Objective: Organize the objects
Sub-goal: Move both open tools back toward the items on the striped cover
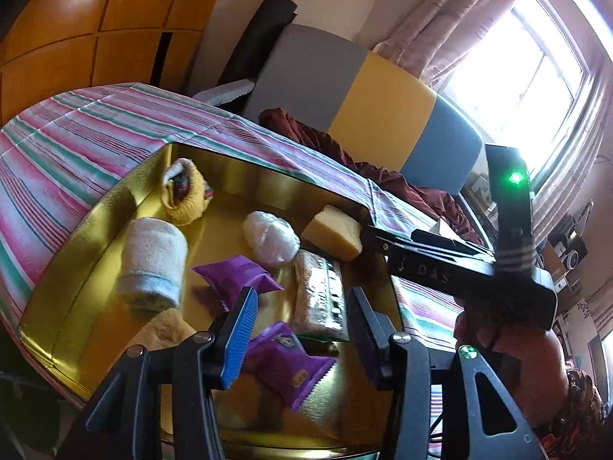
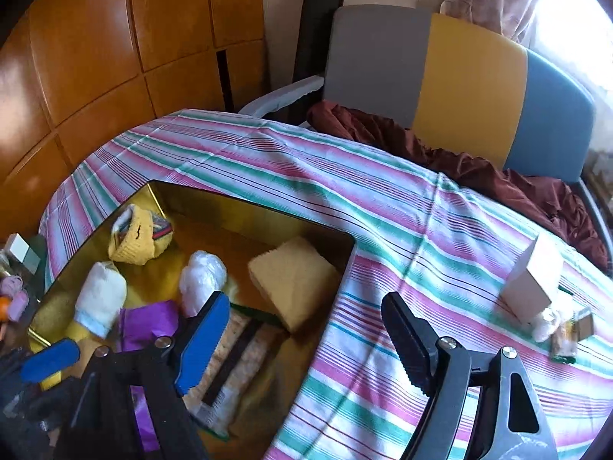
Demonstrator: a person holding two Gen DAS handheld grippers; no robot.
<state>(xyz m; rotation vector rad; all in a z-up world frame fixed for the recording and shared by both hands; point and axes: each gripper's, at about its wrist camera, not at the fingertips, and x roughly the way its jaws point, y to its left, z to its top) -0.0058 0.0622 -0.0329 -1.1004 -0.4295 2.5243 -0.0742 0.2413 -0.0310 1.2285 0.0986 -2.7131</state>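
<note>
A gold tin box (image 1: 115, 199) lies on the striped tablecloth and holds a yellow sponge (image 1: 334, 232), a white wrapped ball (image 1: 271, 238), a yellow sock bundle (image 1: 183, 195), a white rolled towel (image 1: 152, 264), two purple snack packets (image 1: 233, 276) (image 1: 291, 360) and a cracker pack (image 1: 320, 295). My left gripper (image 1: 302, 329) is open and empty above the lower purple packet. My right gripper (image 2: 306, 341) is open and empty over the box's right rim (image 2: 346, 264); its arm (image 1: 452, 268) reaches in beside the sponge. The box also shows in the right wrist view with the sponge (image 2: 295, 276).
A small white carton (image 2: 532, 280) and a few small wrapped items (image 2: 563, 329) lie on the tablecloth (image 2: 383, 199) to the right of the box. A grey, yellow and blue chair (image 2: 459, 80) with maroon cloth (image 2: 479, 165) stands behind the table. Small objects (image 2: 17, 295) sit at the far left.
</note>
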